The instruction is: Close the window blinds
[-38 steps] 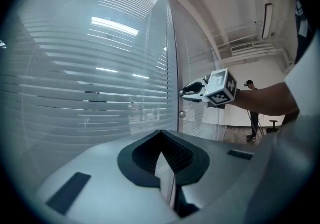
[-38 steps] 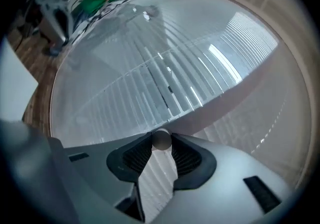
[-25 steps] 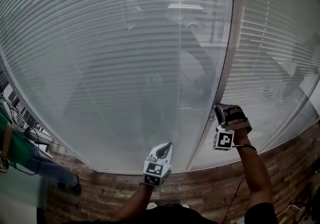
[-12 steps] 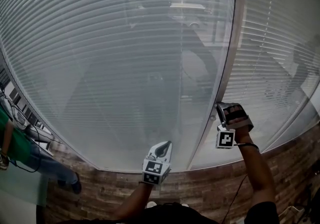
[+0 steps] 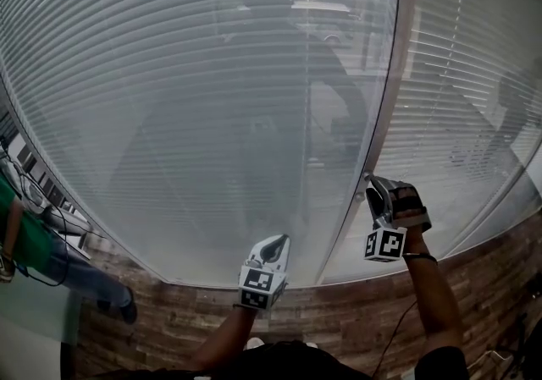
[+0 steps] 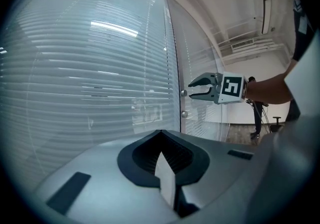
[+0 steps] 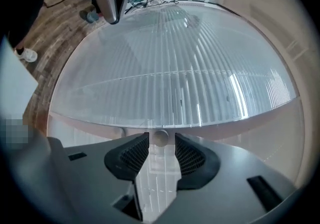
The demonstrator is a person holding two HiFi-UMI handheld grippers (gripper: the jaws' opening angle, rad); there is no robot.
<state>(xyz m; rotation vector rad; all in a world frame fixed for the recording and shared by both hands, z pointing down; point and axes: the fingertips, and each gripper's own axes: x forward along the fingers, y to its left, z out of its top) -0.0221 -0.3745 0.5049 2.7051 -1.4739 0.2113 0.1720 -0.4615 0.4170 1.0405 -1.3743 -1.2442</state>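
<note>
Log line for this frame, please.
left gripper: shut, empty | right gripper: jaws just been opening, knob between them, not gripped | blinds: down

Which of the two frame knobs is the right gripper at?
The upper knob: jaws of the right gripper, just opened, flank it; the lower knob sits clear below.

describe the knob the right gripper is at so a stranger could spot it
On the glass wall with blinds, find the pale post between two panes. Two small round knobs sit on it, one above the other. It is the upper knob, between the right gripper's jaws, which have just been opening; the lower knob stands free.
</note>
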